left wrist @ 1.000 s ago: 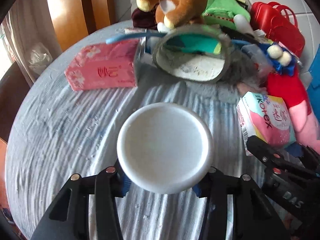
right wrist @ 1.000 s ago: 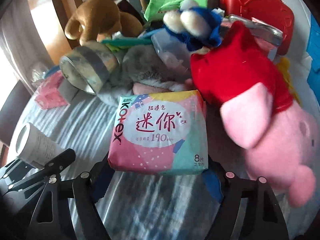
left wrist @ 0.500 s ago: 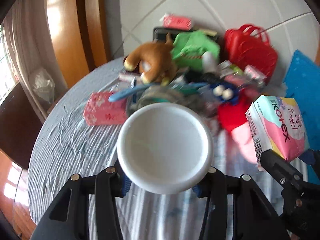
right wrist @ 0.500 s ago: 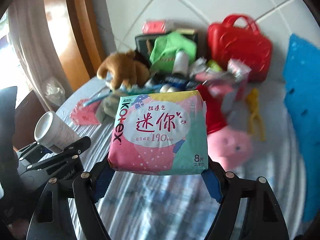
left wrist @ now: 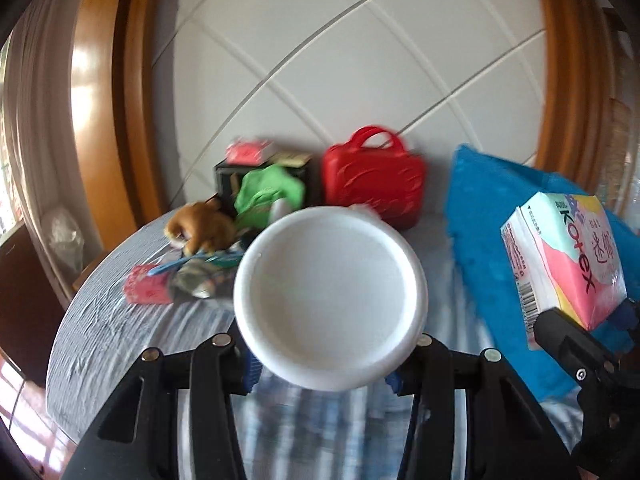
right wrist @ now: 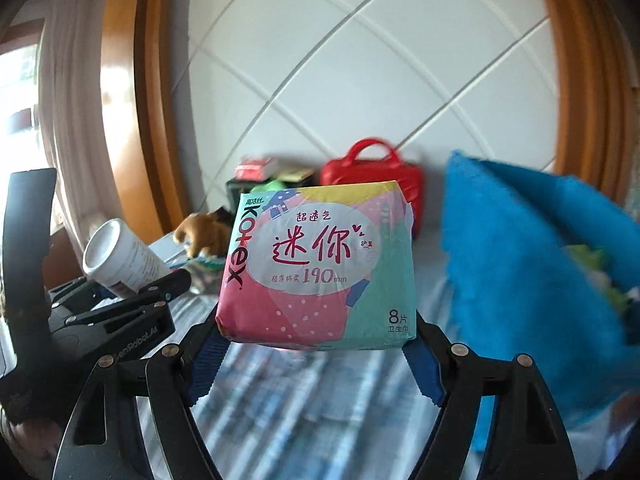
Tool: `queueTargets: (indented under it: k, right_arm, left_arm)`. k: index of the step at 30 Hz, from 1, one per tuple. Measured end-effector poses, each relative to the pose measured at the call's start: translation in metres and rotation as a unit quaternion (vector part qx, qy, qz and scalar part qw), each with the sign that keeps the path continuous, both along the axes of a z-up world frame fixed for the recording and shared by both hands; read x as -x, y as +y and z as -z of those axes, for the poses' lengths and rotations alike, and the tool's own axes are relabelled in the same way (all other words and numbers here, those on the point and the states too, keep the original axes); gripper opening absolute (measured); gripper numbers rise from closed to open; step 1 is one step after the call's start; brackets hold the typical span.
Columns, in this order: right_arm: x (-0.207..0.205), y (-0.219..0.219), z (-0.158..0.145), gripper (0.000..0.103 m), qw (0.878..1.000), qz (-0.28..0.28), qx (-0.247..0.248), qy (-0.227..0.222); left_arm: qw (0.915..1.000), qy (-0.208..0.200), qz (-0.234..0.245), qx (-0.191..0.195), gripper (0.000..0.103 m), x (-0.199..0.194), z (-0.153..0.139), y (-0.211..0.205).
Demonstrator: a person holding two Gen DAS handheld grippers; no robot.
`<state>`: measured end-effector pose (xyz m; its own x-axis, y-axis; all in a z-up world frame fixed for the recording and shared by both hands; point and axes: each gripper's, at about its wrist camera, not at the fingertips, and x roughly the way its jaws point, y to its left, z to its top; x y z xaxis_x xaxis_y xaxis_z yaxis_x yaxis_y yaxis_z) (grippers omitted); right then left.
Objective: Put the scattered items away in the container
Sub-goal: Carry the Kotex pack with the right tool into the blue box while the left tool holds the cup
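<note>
My left gripper (left wrist: 322, 372) is shut on a white round jar (left wrist: 330, 296), held in the air with its flat end toward the camera; the jar also shows in the right wrist view (right wrist: 124, 258). My right gripper (right wrist: 316, 354) is shut on a pink-and-teal Kotex pad packet (right wrist: 320, 266), also lifted; the packet shows at the right of the left wrist view (left wrist: 564, 264). A blue fabric container (right wrist: 532, 280) stands on the right of the table, and it shows in the left wrist view (left wrist: 500, 240). Both grippers are above the striped tablecloth (left wrist: 132, 320).
At the back lie a brown plush bear (left wrist: 200, 226), a green cloth on a black box (left wrist: 266, 188), a red handbag (left wrist: 372, 184), a pink tissue pack (left wrist: 146, 288) and a tape roll (left wrist: 196, 280). A white tiled wall stands behind.
Both grippers have risen and pulled back from the pile with their items; the pile now looks smaller and farther off, and the blue container has come into view on the right.
</note>
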<state>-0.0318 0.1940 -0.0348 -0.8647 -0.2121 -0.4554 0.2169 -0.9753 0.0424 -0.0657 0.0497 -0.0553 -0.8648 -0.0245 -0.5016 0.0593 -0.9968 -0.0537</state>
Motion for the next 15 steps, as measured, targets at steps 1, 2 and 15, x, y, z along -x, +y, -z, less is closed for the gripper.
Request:
queueTargets:
  k: [1,2,15]
  right_arm:
    - [-0.011,0.016,-0.005,0.079,1.0,0.004,-0.001,0.007]
    - [-0.021,0.032,-0.01,0.079,1.0,0.008,-0.001,0.015]
    - [-0.052,0.185,-0.056,0.079,0.988,0.145,0.01,0.058]
  left_arm:
    - [1.0,0.004,0.005,0.0,0.046,-0.005,-0.004,0.012]
    - [0.9999,0.01,0.011,0.003,0.046,-0.013,-0.01,0.03]
    - [0.9901,0.083,0.113,0.001,0.046,-0.016,-0.073,0.144]
